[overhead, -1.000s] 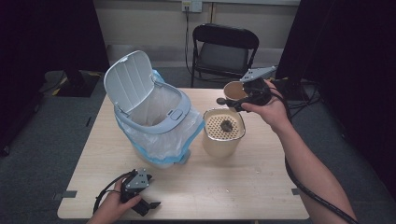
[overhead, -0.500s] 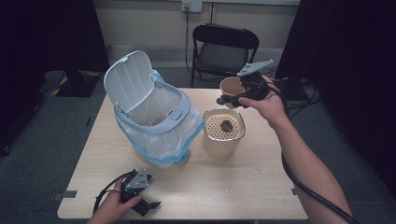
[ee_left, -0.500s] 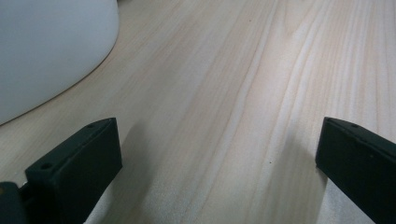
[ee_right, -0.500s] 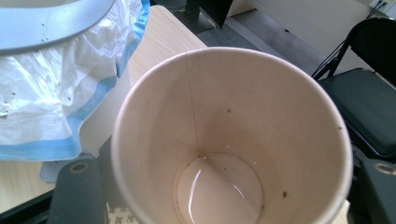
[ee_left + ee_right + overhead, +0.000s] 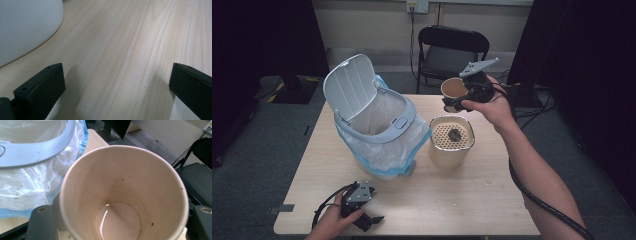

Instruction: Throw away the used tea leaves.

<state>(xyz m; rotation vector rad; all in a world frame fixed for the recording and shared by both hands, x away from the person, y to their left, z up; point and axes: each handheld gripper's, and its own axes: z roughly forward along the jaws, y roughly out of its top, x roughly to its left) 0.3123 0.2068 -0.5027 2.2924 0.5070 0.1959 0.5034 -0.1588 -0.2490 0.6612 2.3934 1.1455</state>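
Note:
My right gripper (image 5: pixel 457 102) is shut on a brown paper cup (image 5: pixel 454 89), held in the air above the far right of the table. In the right gripper view the paper cup (image 5: pixel 122 195) is tilted towards the camera, empty apart from a little liquid at the bottom and a few dark specks. Just below and in front of the cup stands a cream strainer container (image 5: pixel 451 140) with a dark clump on its perforated top. My left gripper (image 5: pixel 364 219) rests open on the table near the front left edge; its black fingers (image 5: pixel 40 87) stand wide apart over bare wood.
A pale blue bin (image 5: pixel 377 120) with its flip lid up and a clear bag liner stands at the table's middle left. The bin's white wall (image 5: pixel 25 25) is close to the left gripper. A black folding chair (image 5: pixel 452 47) stands behind the table (image 5: pixel 492 200).
My right hand has lifted the paper cup a little higher and tipped it more on its side. The left gripper has stayed in place.

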